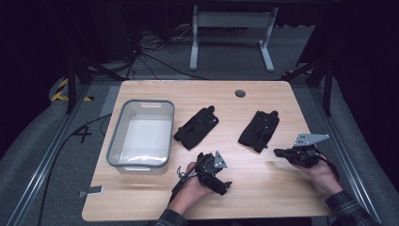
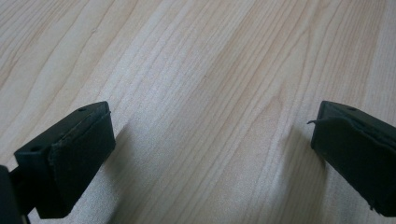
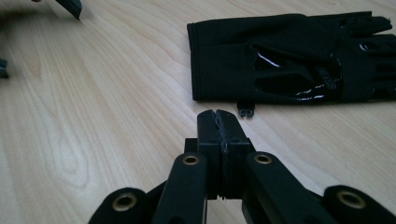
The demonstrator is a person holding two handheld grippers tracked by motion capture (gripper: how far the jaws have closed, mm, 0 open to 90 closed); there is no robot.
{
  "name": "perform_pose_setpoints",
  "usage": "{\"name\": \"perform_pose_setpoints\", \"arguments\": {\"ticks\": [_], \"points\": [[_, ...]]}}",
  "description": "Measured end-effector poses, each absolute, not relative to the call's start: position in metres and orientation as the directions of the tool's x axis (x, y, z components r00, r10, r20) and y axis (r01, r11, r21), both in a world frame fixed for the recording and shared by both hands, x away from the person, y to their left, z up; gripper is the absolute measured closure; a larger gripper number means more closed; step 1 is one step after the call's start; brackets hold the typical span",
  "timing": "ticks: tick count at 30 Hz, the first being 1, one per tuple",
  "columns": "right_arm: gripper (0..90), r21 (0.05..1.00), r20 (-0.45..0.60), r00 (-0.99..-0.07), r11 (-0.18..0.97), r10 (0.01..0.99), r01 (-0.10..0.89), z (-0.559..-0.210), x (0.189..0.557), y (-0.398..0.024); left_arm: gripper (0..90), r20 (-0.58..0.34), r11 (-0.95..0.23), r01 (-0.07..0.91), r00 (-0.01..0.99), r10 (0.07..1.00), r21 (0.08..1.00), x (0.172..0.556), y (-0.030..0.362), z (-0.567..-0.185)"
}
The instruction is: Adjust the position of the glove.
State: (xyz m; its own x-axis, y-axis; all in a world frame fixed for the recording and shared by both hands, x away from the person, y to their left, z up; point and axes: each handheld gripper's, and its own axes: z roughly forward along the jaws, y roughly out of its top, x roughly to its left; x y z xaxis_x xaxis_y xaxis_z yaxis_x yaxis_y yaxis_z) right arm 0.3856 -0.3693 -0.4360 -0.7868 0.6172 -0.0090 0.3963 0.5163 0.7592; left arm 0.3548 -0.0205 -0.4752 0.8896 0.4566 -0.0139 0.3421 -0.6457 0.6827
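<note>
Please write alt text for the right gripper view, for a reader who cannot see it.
The right gripper, jaws shut together and empty, points at a black glove lying flat on the light wooden table, just short of its cuff edge.

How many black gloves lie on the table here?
2: one glove just right of the grey bin, the other glove further right, near the right gripper.

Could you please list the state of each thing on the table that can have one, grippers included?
Left gripper: open, fingers apart over bare wood.
Right gripper: shut, holding nothing.
Plastic bin: upright, empty.
Left glove: lying flat, untouched.
Right glove: lying flat, untouched.
</note>
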Motion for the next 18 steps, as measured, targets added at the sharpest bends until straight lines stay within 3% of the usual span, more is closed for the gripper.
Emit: {"name": "perform_pose_setpoints", "arguments": {"ticks": [18], "points": [[89.6, 0.76, 0.001, -0.799, 0.519, 0.602, 0.392, -0.439, 0.42, -0.347, 0.0, -0.015, -0.646, 0.341, 0.89, 0.455, 0.683, 0.355, -0.02, -0.475]]}}
